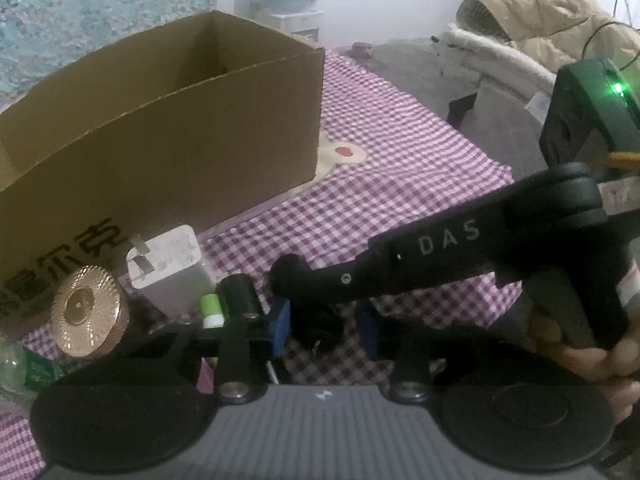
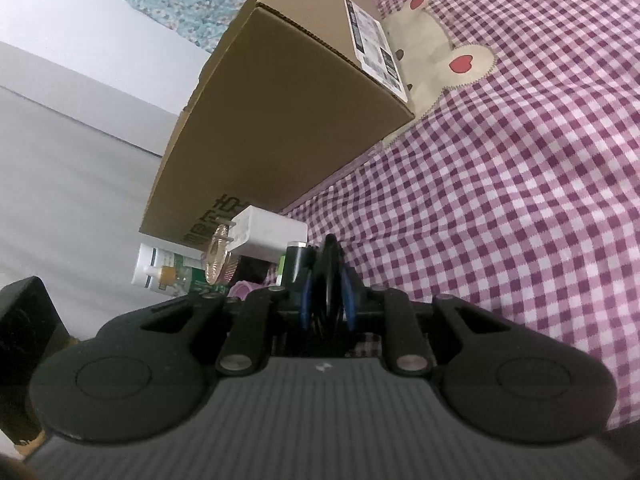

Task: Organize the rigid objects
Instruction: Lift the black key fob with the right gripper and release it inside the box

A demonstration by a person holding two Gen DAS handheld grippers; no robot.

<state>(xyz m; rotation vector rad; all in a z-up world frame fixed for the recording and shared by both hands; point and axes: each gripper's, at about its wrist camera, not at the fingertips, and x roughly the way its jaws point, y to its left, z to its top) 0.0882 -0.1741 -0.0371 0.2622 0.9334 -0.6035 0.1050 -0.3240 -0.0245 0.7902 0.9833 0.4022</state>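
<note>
The right gripper [image 2: 328, 280] is clamped on a thin black object [image 2: 329, 276] on the checked cloth [image 2: 500, 200], beside a black cylinder [image 2: 298, 264]. The left gripper [image 1: 326, 320] fingers straddle a dark item without clearly pressing it. Charger [image 1: 168, 262], gold disc [image 1: 86, 310] and cardboard box [image 1: 160, 152] crowd close behind.

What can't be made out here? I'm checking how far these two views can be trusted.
- Brown cardboard box: its floor, left wrist view, hidden by its own front wall.
- Thin black object in the right gripper: identity, right wrist view, edge-on between blue fingers.
- Clear plastic bottle: mostly cut off, left wrist view, frame edge.
</note>
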